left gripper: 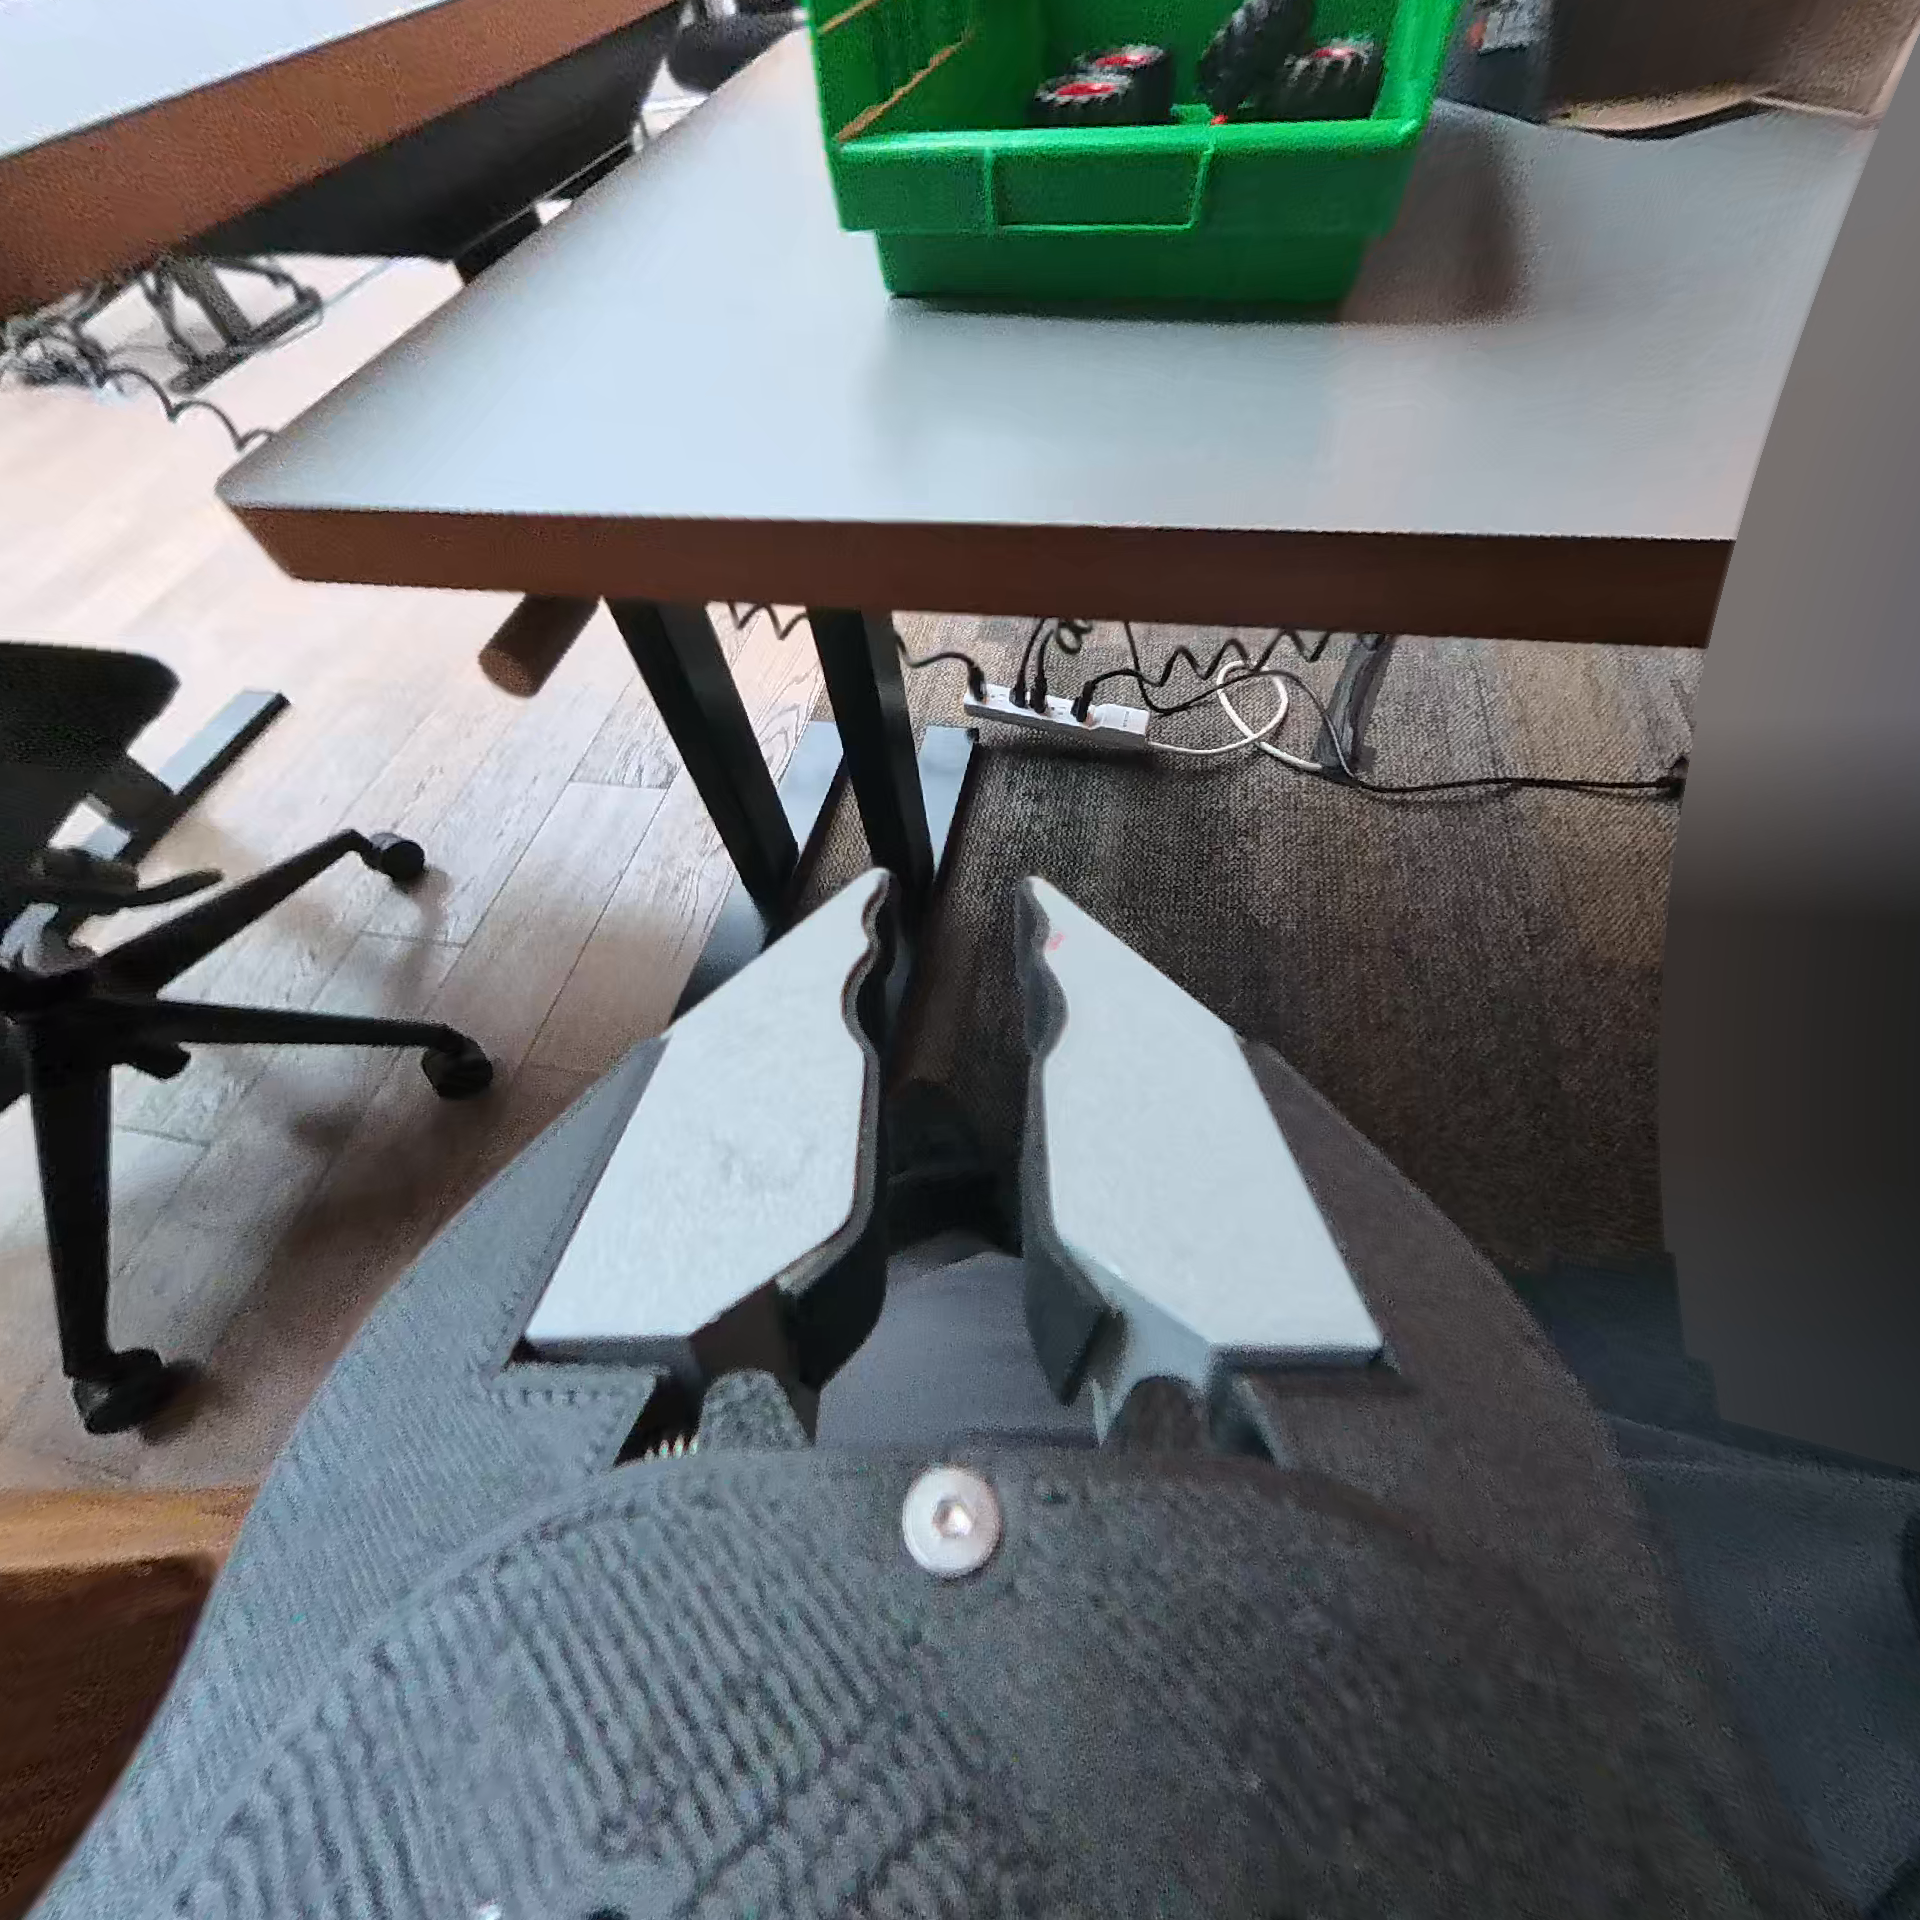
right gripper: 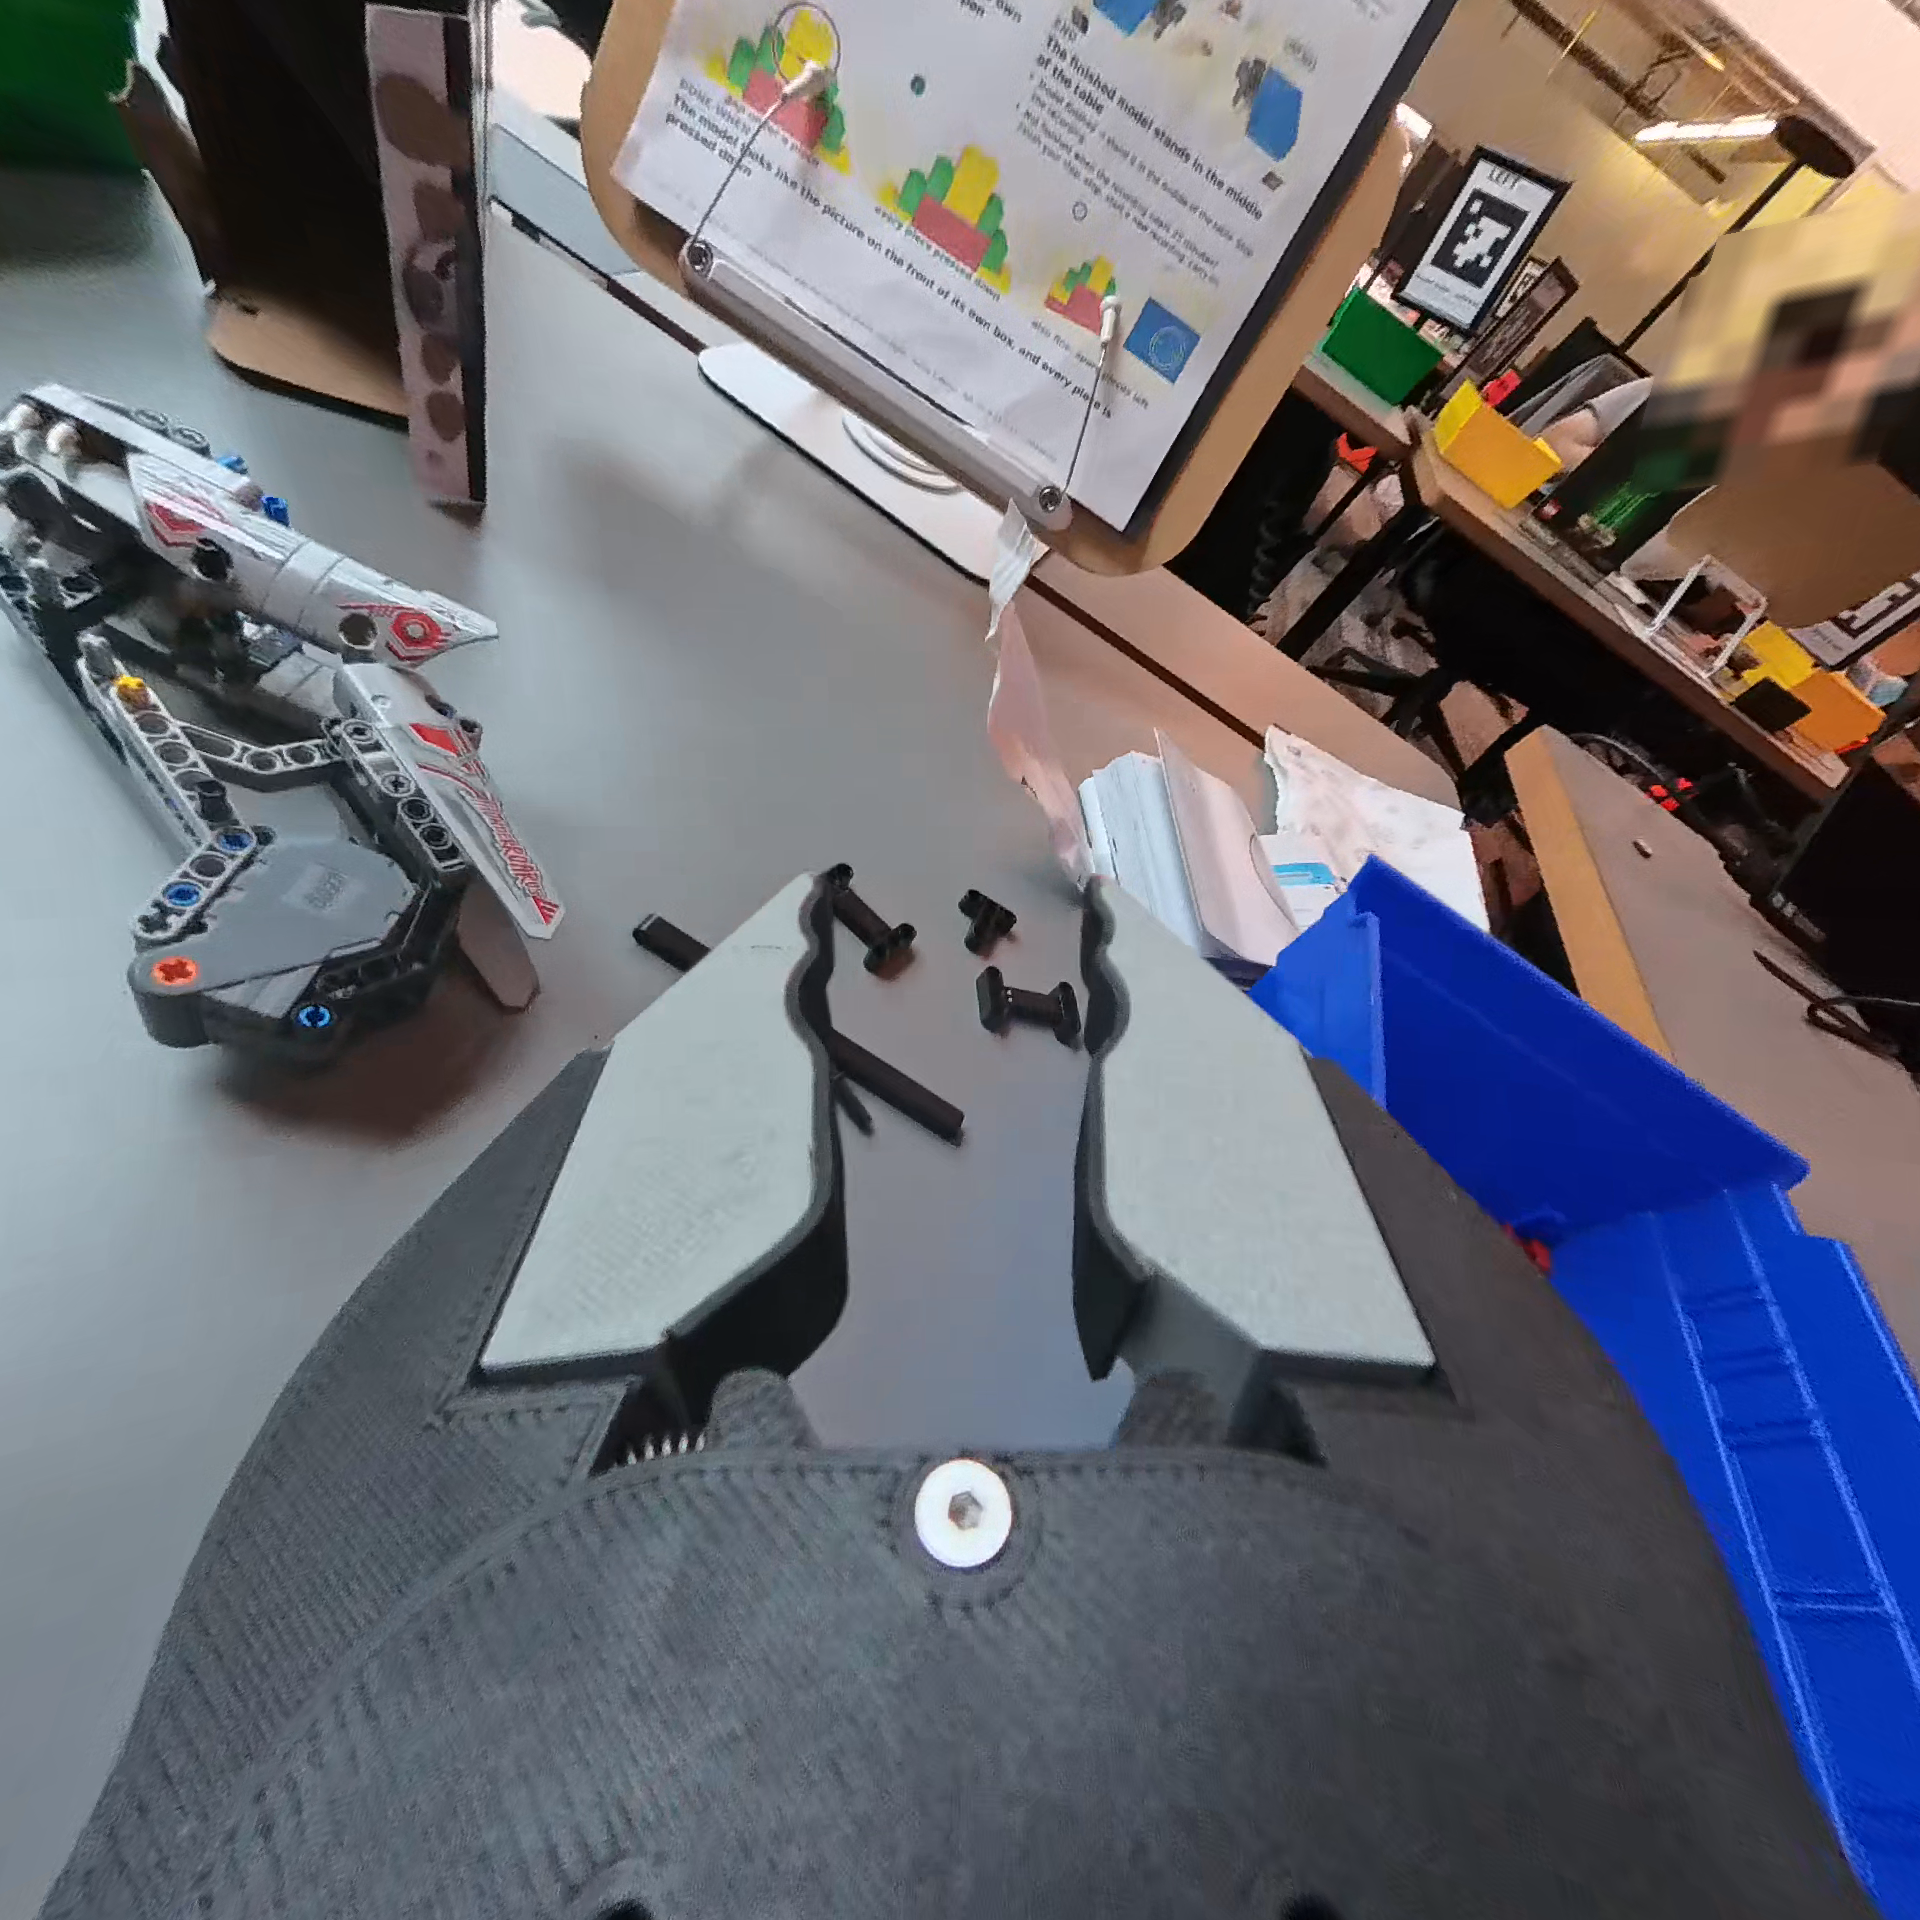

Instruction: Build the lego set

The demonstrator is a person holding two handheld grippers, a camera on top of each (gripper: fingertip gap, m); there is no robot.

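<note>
On the grey bench, left of our right claw, lies the half-built model: a grey and black frame of holed beams with red-marked panels. We judge it light but loosely pinned, so it wants holding by the stiff beams, not the panels, which could pop off. Just ahead of the right claw lie the small black pins and a thin black rod; these look hard, smooth and apt to roll, best pinched across the middle. The right claw stands open and empty, low over these bits. A blue bin sits close on its right, and a stand with a picture sheet rises behind. Our left claw is partly open, holds nothing and hangs off the bench edge over the carpet, well apart from the green bin of black wheels.
</note>
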